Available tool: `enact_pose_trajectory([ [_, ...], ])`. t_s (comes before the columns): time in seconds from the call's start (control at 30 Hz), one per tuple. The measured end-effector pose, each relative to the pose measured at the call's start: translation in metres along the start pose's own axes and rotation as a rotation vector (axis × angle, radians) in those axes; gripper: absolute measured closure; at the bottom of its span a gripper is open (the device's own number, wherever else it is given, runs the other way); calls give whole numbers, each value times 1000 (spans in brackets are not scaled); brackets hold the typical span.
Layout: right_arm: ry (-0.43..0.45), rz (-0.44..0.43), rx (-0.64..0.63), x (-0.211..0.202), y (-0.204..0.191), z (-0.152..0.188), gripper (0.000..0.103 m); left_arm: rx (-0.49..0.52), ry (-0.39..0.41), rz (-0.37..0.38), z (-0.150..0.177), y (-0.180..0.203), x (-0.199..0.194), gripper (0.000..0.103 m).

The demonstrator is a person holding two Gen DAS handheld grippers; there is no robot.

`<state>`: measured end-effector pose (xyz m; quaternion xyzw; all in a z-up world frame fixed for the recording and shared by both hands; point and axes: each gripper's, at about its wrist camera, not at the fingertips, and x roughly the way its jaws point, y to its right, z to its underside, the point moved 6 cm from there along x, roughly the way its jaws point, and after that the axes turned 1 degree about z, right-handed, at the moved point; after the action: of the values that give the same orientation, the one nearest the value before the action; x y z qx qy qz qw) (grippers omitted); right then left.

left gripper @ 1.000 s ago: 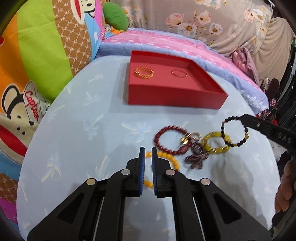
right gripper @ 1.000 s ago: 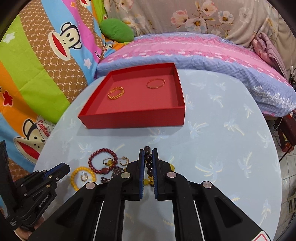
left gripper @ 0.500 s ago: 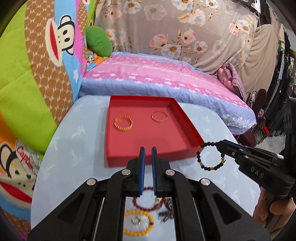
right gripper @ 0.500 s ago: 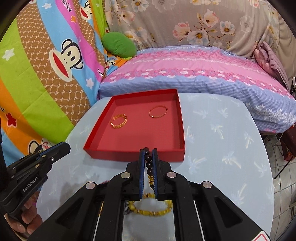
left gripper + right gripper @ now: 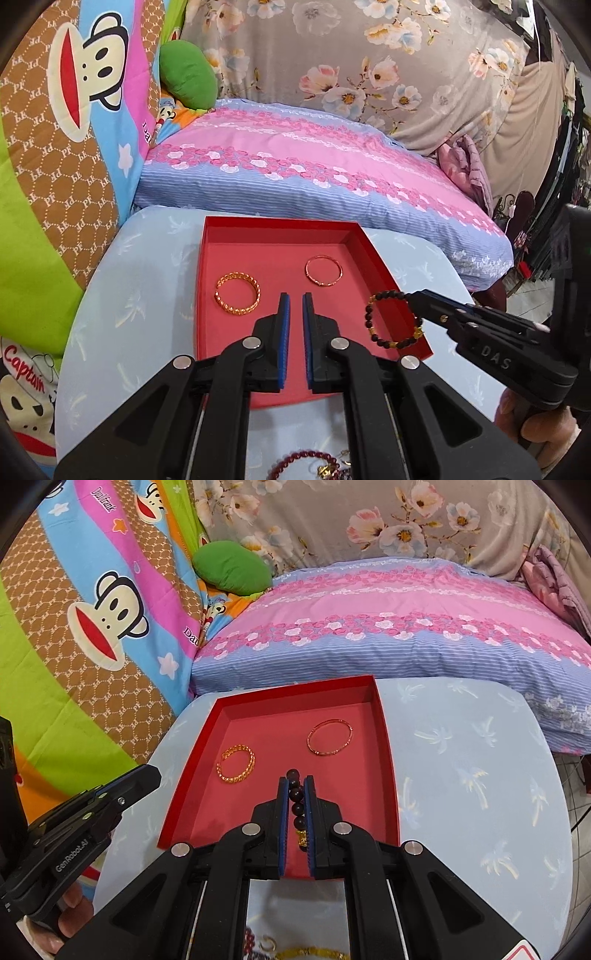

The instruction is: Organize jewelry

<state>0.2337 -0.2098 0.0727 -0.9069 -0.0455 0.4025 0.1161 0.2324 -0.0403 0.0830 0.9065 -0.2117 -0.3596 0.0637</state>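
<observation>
Carried forward, right claw (image 5: 296,786) dangles black bracelet (image 5: 392,320) over red tray (image 5: 280,229).

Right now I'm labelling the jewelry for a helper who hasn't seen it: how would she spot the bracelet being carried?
Find the red tray on the pale blue table. Above its right near corner, the right hand-held gripper pinches the dark beaded bracelet, which hangs in the air. Unlike the two gold bangles lying flat in the tray, its beads are near-black with a few gold ones.
</observation>
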Motion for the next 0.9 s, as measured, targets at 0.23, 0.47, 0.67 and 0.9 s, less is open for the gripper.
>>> enact_pose_trajectory([
  [0.23, -7, 1, -9, 9, -2, 3, 95, -23, 3, 2, 0, -17, -3, 96],
  [0.47, 4, 23, -14, -11, 2, 23, 95, -21, -33, -26, 40, -27, -30, 96],
  [0.67, -4, 35, -13, -31, 6, 49, 95, -8, -159, -47, 117, -31, -48, 83],
  [0.9, -19, 26, 14, -42, 8, 69, 95, -39, -253, -50, 175, -36, -55, 69],
])
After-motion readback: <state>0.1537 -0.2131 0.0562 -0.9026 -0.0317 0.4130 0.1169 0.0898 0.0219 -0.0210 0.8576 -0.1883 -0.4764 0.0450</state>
